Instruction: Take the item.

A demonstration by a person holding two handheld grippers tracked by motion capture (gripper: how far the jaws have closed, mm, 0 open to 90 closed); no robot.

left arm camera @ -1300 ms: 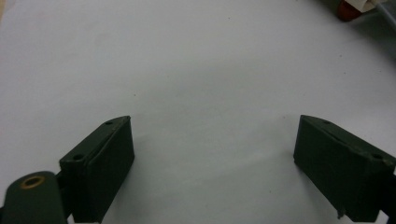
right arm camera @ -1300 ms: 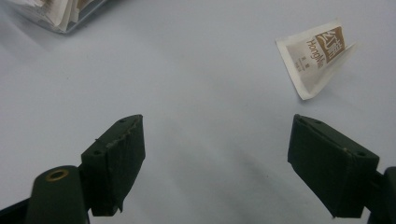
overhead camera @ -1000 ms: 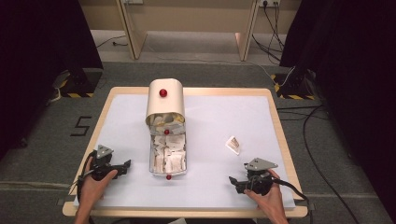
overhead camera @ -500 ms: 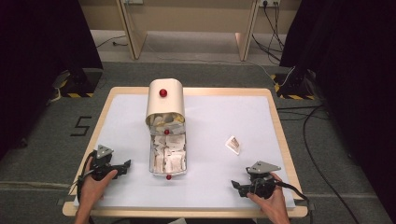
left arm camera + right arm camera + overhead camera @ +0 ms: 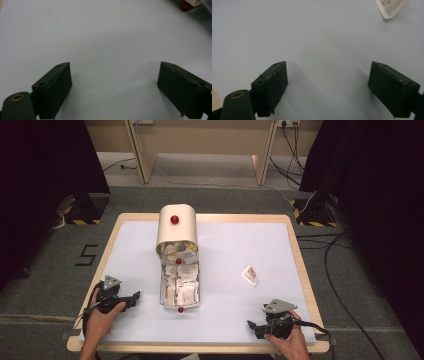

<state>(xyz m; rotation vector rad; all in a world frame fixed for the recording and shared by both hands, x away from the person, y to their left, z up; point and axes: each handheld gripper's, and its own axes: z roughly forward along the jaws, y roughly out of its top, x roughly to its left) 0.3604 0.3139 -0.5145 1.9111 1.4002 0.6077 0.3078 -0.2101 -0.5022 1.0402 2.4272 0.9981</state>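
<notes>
Right gripper point(image 5: 255, 325): lower right of the high view, in a hand point(image 5: 289, 343) at the table's near edge; jaws spread wide, nothing between them, over bare white surface.
Left gripper point(image 5: 134, 297): lower left of the high view, in a hand point(image 5: 101, 320); jaws spread wide and empty, pointing toward the tray.
Table point(image 5: 235, 245): white top with a wooden rim.
Tray point(image 5: 179, 287): centre of the high view, just right of the left gripper, full of small packets, a red knob at its near end.
Packet point(image 5: 249, 275): lying alone right of centre, apart from the tray; its corner sits upper right in the right gripper view point(image 5: 390, 7).
Box point(image 5: 176, 227): cream, round-topped, red knob on top, at the tray's far end, open mouth stuffed with packets.
</notes>
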